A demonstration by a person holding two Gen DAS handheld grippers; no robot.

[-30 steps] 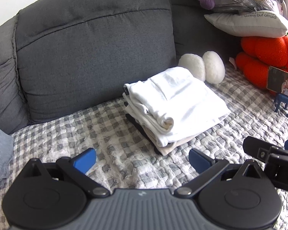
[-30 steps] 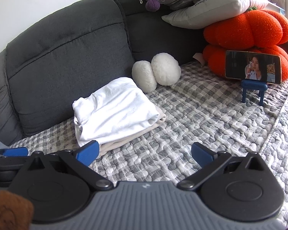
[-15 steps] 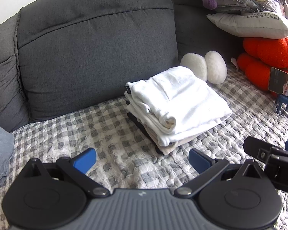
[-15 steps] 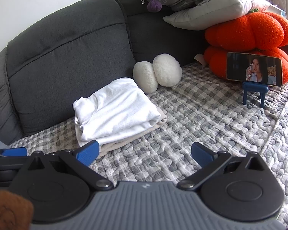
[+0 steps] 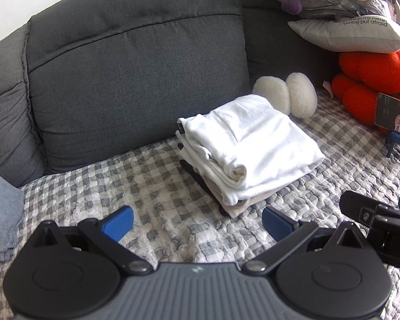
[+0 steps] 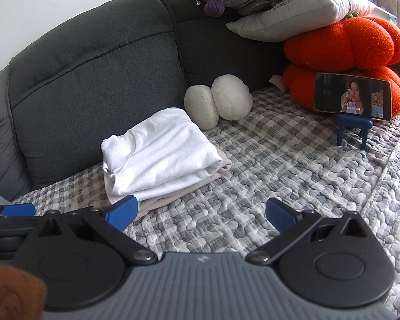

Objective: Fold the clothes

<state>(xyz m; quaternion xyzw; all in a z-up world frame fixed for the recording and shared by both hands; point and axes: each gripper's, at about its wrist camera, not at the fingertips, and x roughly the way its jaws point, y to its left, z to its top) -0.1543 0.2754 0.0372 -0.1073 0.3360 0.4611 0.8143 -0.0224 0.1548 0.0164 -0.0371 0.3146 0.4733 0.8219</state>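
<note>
A neat pile of folded white and cream clothes (image 5: 242, 149) sits on the grey and white checked quilt (image 5: 152, 186), close to the dark grey sofa back (image 5: 136, 61). Two fluffy white balls (image 6: 217, 104) rest just behind the pile. The left gripper (image 5: 197, 222) and the right gripper (image 6: 200, 212) hang over the quilt in front of it. Both have their blue jaws wide apart and hold nothing.
</note>
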